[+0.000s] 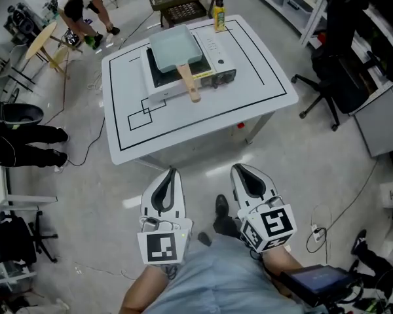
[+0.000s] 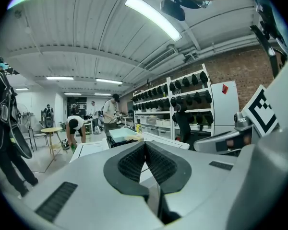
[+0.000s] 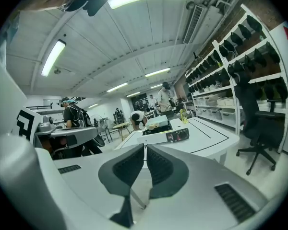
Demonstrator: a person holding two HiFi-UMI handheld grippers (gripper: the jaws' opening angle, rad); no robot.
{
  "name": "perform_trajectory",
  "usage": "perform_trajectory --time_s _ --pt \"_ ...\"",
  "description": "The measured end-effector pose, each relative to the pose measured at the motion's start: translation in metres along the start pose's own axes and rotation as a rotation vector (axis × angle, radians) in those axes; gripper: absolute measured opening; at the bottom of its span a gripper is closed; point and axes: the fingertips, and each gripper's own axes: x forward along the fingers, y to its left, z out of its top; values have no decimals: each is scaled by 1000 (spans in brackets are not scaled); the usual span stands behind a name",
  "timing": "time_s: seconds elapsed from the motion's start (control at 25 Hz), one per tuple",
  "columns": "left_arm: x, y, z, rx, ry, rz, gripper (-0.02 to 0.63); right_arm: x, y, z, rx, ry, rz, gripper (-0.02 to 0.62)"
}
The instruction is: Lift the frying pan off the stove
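Nothing's been grabbed yet. The pale-green square frying pan (image 1: 173, 48) with its flat wooden handle (image 1: 190, 85) sits on the white-and-grey portable stove (image 1: 217, 77). The stove stands toward the far edge of the white table with black line markings (image 1: 249, 106), with a yellow bottle (image 1: 219, 17) right at that far edge behind it. The handle pokes out over the stove's front, toward the near edge, so I'd say that's the obvious place to grab. If it were me, I'd open one claw well before getting there and come in level across the wood. I'd bite close to the pan end so it doesn't droop, then lift straight up to clear the burner. The other claw could steady the stove if it wants to slide. From this high up I honestly can't tell if there's anything in the pan, so keep it flat. As for the claws, the left gripper (image 1: 172, 172) and right gripper (image 1: 240, 169) are side by side over the floor, short of the table's near edge. Both are clenched shut, with the ribbed pads (image 2: 132, 164) meeting at the tips. There's nothing between them and they're touching nothing.
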Motion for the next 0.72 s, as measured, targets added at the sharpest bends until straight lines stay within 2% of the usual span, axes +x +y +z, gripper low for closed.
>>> perform_trajectory --time_s 0.4,0.72 --pt "54 16 49 24 -81 95 18 61 -27 56 -43 -27 108 51" --pt "80 58 41 -16 -77 184 18 113 -35 67 -77 -6 147 51"
